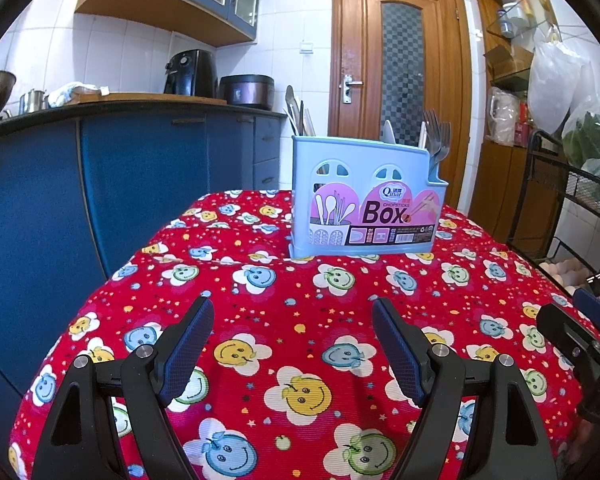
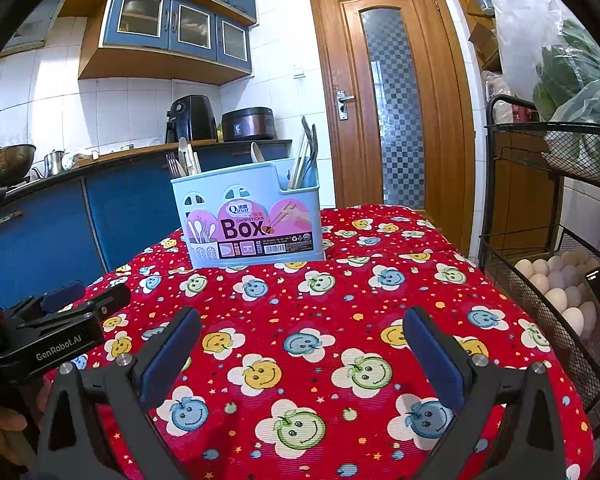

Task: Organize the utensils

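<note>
Both tongs, left tongs (image 1: 292, 312) and right tongs (image 2: 302, 322), are hovering released over the tabletop (image 1: 300, 320); next, reaching toward the chopsticks box (image 1: 366, 200) at twelve o'clock for a utensil.

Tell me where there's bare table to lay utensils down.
The red cloth between both open grippers and the blue utensil box is bare. The box's compartments are crowded with forks and spoons.
</note>
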`<state>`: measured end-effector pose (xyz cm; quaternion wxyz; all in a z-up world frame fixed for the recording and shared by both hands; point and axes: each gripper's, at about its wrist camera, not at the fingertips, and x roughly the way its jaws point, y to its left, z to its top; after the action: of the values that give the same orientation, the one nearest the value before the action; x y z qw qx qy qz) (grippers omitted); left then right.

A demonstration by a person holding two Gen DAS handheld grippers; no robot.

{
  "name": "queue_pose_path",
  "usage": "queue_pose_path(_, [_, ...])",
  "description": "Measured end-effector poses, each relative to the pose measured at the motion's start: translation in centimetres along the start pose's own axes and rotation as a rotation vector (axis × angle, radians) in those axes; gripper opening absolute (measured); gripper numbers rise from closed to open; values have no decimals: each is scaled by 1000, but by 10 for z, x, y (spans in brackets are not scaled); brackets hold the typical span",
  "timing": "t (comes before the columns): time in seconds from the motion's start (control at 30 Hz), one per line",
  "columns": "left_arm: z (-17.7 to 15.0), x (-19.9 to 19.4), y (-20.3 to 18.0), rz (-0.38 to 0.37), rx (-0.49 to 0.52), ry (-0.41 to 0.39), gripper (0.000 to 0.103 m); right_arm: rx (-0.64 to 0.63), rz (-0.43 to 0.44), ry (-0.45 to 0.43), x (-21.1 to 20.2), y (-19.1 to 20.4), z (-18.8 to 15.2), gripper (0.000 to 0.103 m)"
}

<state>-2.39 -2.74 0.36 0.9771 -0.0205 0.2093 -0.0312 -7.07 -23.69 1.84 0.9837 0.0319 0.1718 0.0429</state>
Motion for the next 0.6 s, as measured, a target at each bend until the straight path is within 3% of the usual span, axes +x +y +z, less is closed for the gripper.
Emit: queue_pose_path(0.6, [1,0,-1,-5,4,2,82,0,-1,0,0,0,0,103])
